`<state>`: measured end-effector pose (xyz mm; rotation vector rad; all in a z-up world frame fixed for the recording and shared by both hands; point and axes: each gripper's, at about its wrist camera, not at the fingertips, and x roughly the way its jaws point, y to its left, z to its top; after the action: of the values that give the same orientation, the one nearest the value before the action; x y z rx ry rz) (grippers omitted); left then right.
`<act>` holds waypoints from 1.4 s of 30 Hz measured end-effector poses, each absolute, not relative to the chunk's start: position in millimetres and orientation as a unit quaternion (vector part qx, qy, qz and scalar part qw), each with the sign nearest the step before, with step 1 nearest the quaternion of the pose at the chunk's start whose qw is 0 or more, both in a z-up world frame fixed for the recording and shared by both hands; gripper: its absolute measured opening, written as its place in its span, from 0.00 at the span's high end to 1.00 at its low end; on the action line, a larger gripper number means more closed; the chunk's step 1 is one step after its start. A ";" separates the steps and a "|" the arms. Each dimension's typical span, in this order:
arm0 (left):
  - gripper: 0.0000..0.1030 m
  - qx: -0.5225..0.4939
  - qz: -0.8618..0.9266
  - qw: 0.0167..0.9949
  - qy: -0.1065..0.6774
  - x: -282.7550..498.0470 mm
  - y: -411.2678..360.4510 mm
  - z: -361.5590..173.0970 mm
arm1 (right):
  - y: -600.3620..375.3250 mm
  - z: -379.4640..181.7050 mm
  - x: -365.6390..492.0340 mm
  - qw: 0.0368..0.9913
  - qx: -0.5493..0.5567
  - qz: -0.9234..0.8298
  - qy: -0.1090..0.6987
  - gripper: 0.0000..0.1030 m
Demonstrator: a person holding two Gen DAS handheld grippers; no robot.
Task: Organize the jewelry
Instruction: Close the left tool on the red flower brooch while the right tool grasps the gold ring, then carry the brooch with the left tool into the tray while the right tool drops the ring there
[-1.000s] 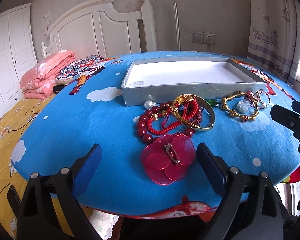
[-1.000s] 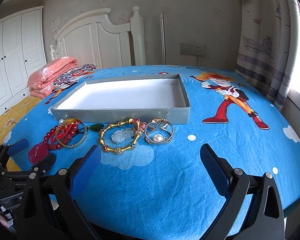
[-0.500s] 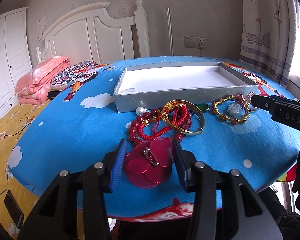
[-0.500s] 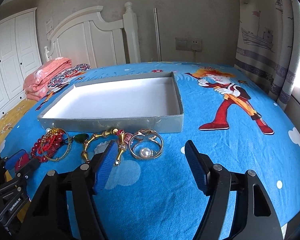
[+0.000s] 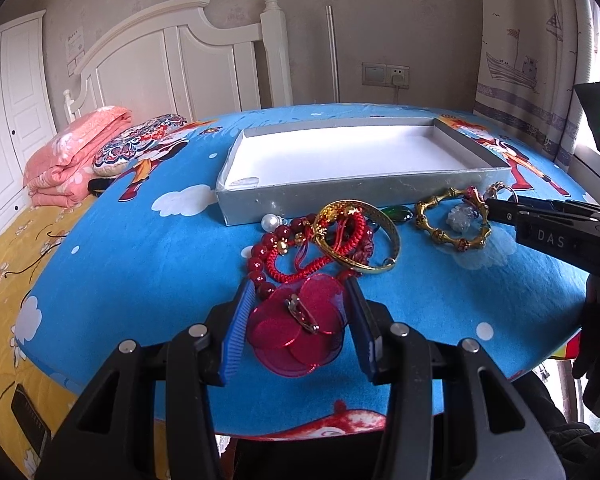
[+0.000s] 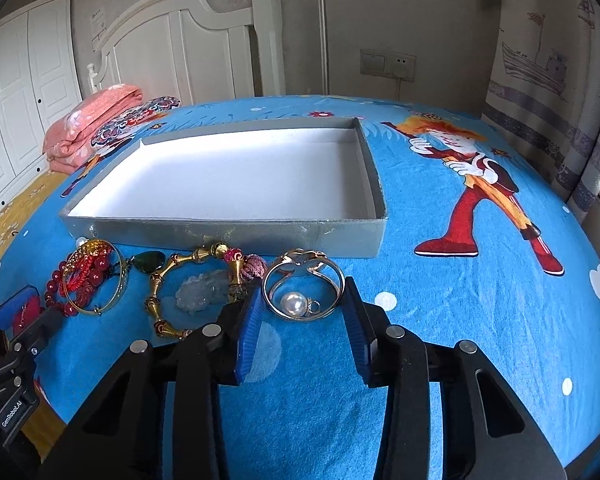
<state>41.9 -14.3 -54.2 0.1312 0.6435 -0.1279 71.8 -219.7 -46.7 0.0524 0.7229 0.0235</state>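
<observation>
Jewelry [image 5: 352, 236] lies beside the tray [image 6: 220, 232], none inside.

Your blue fingers [image 5: 236, 332] flank a translucent crimson flower brooch [image 5: 298, 330]. The worktop [image 6: 440, 312] wears bright blue cloth with white clouds and a red-trousered cartoon figure. You see a silver-grey tray [image 6: 228, 234] lined white, dark red beads [image 5: 260, 256], a gold bangle [image 5: 364, 236] and a white pearl [image 6: 294, 302].
</observation>
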 end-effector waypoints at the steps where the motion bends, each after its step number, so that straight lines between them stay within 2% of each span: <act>1: 0.57 0.062 -0.060 0.944 0.318 43.2 -13.2 -54.6 | -219.5 -46.0 70.4 0.937 0.024 0.012 0.349 0.63; 10: 0.57 0.045 -0.047 0.947 0.313 50.2 -12.2 -45.6 | -210.3 -28.7 44.5 0.951 0.009 0.025 0.309 0.63; 22: 0.57 0.044 -0.047 0.954 0.292 55.0 -29.8 -30.4 | -207.2 -28.8 30.1 0.952 0.015 0.037 0.305 0.63; 34: 0.57 0.063 -0.049 0.959 0.273 83.3 -39.3 -7.6 | -208.1 -5.4 54.7 0.960 0.007 0.031 0.277 0.63; 42: 0.57 0.063 -0.048 0.954 0.290 133.3 -40.7 7.0 | -211.4 5.3 87.7 0.961 0.004 0.032 0.275 0.63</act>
<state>133.3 -40.7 7.0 0.1274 0.5897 -0.0968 87.7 -211.4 5.3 0.0078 0.5579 0.0654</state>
